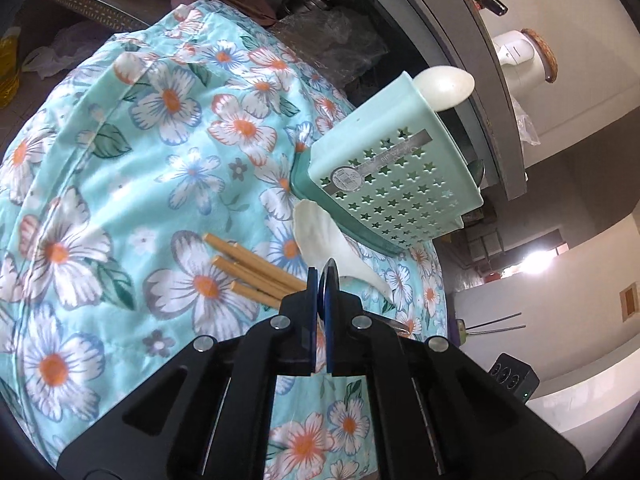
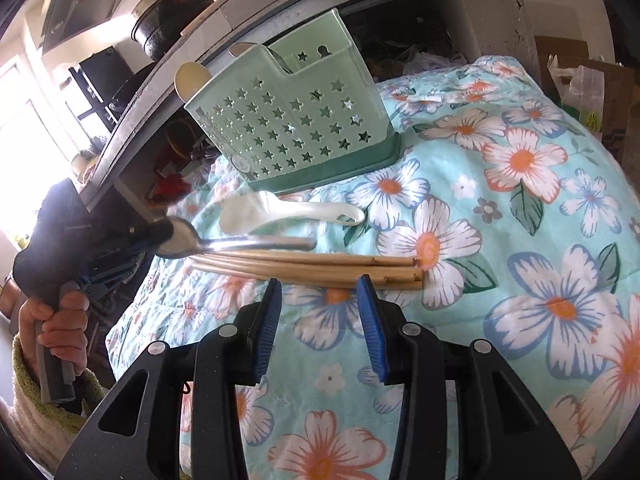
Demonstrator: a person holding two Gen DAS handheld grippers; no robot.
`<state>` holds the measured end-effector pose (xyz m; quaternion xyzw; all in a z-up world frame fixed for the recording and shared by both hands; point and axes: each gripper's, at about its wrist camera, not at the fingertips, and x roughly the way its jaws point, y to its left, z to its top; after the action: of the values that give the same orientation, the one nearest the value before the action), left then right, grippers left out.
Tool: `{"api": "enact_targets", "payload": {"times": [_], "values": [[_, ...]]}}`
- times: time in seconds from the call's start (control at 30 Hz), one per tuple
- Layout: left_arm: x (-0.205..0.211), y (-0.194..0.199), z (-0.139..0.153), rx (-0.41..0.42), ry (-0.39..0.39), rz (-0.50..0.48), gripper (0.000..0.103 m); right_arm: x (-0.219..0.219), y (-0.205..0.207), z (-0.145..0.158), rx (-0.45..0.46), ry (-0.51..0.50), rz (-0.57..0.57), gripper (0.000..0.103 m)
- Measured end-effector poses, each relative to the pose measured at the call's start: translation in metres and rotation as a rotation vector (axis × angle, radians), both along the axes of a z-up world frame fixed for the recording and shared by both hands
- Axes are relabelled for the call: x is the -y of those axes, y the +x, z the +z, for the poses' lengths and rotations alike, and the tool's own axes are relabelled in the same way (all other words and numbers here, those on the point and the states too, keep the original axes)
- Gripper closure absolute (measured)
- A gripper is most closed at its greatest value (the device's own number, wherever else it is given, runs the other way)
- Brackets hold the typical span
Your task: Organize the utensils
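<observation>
A mint star-punched utensil caddy [image 1: 400, 168] [image 2: 296, 128] stands on the floral cloth [image 2: 520, 240], with a cream spoon [image 2: 192, 76] sticking out of it. A white soup spoon [image 2: 280, 212] [image 1: 320, 236] lies in front of the caddy, and several wooden chopsticks [image 2: 320, 268] [image 1: 248, 264] lie nearer. My left gripper [image 2: 160, 236] [image 1: 324, 280] is shut on the bowl end of a metal spoon [image 2: 248, 244], lifted just above the chopsticks. My right gripper [image 2: 320, 292] hovers open over the chopsticks, holding nothing.
A grey shelf edge [image 2: 160, 92] runs behind the caddy with dark pots above it. A person's hand [image 2: 60, 320] grips the left tool's handle. Plastic bags [image 1: 332, 40] and dishes crowd the space behind the cloth. A black power strip [image 1: 514, 376] sits at the right.
</observation>
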<state>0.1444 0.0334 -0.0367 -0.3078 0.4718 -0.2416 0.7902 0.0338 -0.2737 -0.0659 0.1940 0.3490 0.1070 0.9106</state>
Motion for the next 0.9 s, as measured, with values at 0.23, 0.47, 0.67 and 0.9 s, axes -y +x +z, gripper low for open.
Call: {"api": "enact_targets", "payload": {"times": [0.23,0.47,0.67,0.9], "values": [[-0.052,-0.019,0.01,0.066,-0.02,0.124,0.102,-0.03,0.007,0.024,0.068,-0.127,0.044,0.064],[-0.104,-0.032,0.036,0.195,0.028,0.288,0.102,-0.091,0.032,0.039,0.13,-0.315,0.133,0.064],[-0.126,-0.033,0.045,0.261,0.087,0.392,0.102,-0.141,0.071,0.034,0.127,-0.471,0.227,0.065],[-0.139,-0.032,0.039,0.28,0.113,0.459,0.102,-0.177,0.114,0.014,0.057,-0.605,0.291,0.065]]}}
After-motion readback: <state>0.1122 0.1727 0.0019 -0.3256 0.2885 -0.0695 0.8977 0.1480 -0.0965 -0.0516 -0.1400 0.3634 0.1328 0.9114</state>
